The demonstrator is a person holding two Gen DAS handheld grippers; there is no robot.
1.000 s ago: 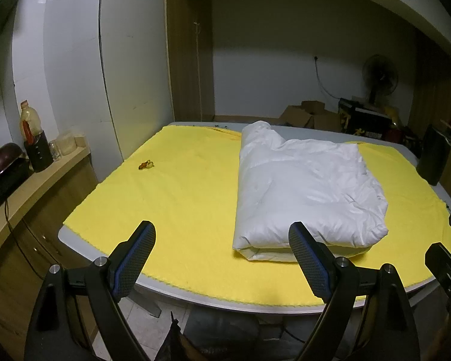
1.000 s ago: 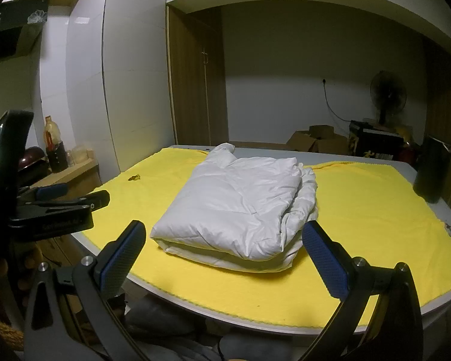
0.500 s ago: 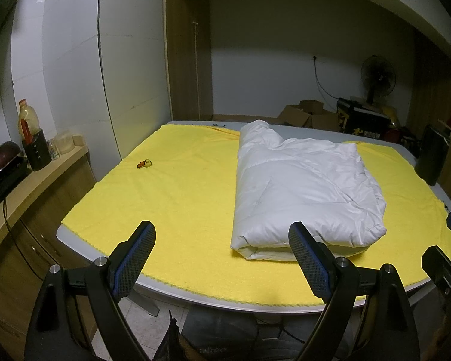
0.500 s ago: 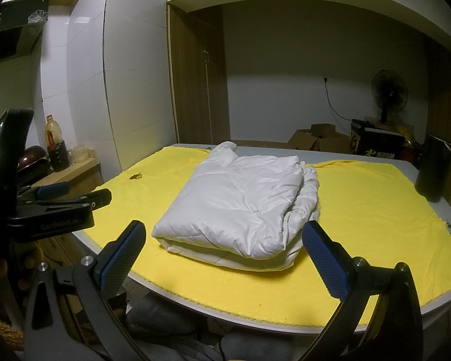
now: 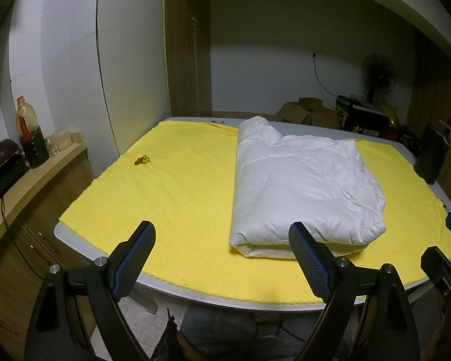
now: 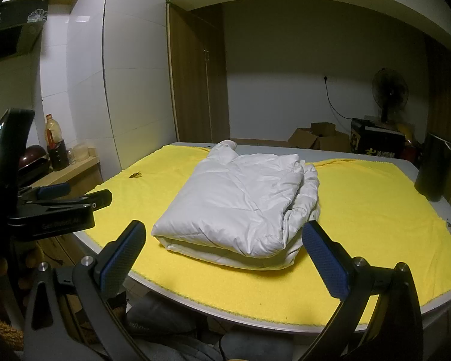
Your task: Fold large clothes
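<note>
A white puffy garment (image 5: pixel 300 189) lies folded into a thick rectangular bundle on the yellow cloth (image 5: pixel 177 198) that covers the table; it also shows in the right wrist view (image 6: pixel 240 204). My left gripper (image 5: pixel 222 255) is open and empty, held back over the table's near edge, left of the bundle's near corner. My right gripper (image 6: pixel 225 255) is open and empty, also off the near edge, facing the bundle's near end. Neither gripper touches the garment.
A small brown-and-yellow object (image 5: pixel 142 160) lies on the cloth at the left. A dark cylinder (image 6: pixel 433 168) stands at the table's right edge. A side counter (image 5: pixel 30 174) with a bottle and jars is on the left. Boxes and a fan stand behind.
Both grippers have drifted back and up slightly, so the view shifts a little. The garment has not moved and both grippers stay open.
</note>
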